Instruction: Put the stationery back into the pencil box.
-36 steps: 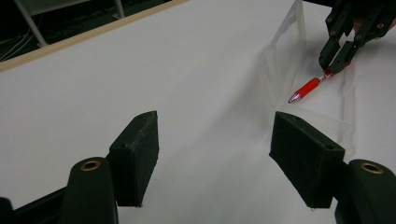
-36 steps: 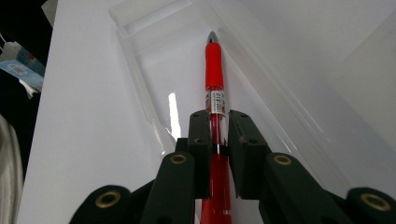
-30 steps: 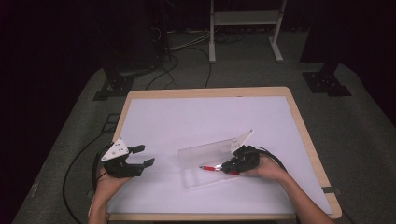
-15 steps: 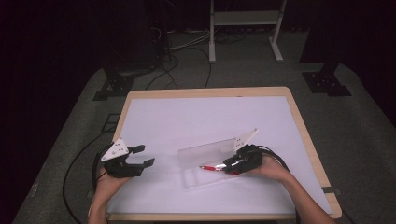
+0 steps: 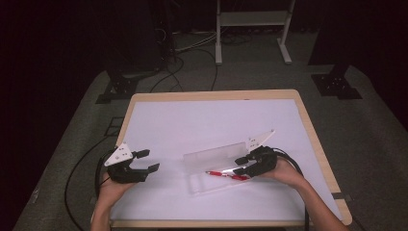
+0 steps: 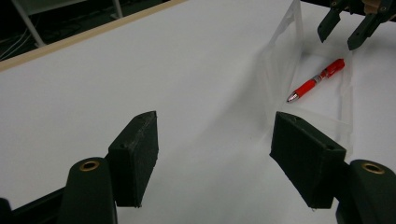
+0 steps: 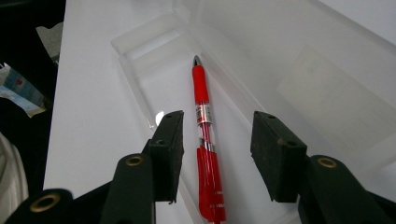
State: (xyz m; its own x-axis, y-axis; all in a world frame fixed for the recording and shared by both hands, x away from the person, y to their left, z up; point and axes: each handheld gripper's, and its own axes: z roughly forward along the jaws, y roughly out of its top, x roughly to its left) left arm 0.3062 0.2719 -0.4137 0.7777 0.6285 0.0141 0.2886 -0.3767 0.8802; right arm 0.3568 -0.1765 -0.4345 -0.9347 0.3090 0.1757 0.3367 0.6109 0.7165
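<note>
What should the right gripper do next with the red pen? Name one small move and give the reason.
Probably lift the right gripper straight up and back. Its fingers stand apart on either side of the red pen, which lies flat in the clear open case, so the pen looks placed.

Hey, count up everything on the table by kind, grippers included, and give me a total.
Red pen: 1
Clear plastic case, lid open: 1
Grippers: 2, left gripper and right gripper, jaws open on both
Total: 4
</note>
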